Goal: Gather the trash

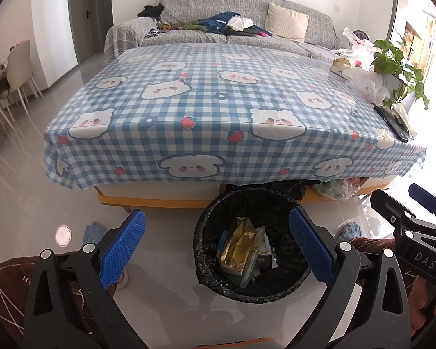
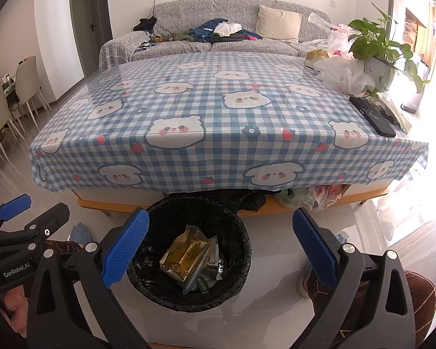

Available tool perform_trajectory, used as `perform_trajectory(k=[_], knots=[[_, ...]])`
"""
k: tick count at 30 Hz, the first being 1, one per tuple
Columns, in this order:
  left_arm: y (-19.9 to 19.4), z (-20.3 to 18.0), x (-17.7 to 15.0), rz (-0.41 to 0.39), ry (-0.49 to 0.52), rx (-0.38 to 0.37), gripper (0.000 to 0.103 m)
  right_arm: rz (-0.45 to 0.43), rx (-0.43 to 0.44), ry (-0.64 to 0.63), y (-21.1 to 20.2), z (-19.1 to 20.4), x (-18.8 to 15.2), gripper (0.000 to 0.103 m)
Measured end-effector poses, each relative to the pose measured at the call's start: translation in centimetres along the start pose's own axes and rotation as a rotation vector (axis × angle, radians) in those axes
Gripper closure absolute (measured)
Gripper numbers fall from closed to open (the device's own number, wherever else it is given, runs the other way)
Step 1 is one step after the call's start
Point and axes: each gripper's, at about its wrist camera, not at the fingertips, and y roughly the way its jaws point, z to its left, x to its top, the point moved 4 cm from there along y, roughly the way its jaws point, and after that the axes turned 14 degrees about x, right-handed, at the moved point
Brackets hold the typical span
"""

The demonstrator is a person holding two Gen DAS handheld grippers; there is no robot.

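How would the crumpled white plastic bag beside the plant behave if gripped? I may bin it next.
The plastic bag looks thin and crumpled, so probably floppy and very light. Its glossy film may slip between the pads.

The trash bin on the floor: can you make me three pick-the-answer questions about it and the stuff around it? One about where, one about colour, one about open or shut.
1. Where does the trash bin stand?
A. On the sofa
B. On the floor in front of the table
C. On top of the table

2. What colour is the bin liner?
A. Black
B. White
C. Red

3. How do both hand-held grippers stand?
A. Shut on a wrapper
B. Shut on nothing
C. Open and empty

Answers:
1 B: the bin sits on the pale floor just before the edge of the checked tablecloth.
2 A: the plastic folded over the rim is black.
3 C: the left hand-held gripper and the right hand-held gripper each show blue pads set wide apart with nothing between them; the gold wrapper lies in the bin.
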Motion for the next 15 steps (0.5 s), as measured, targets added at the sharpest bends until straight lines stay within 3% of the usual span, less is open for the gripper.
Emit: perform_trajectory(k=[15], knots=[[-0.02, 0.05, -0.01, 0.000, -0.001, 0.001, 0.006, 0.001, 0.000, 0.000, 0.01, -0.05, 0.05, 0.008]])
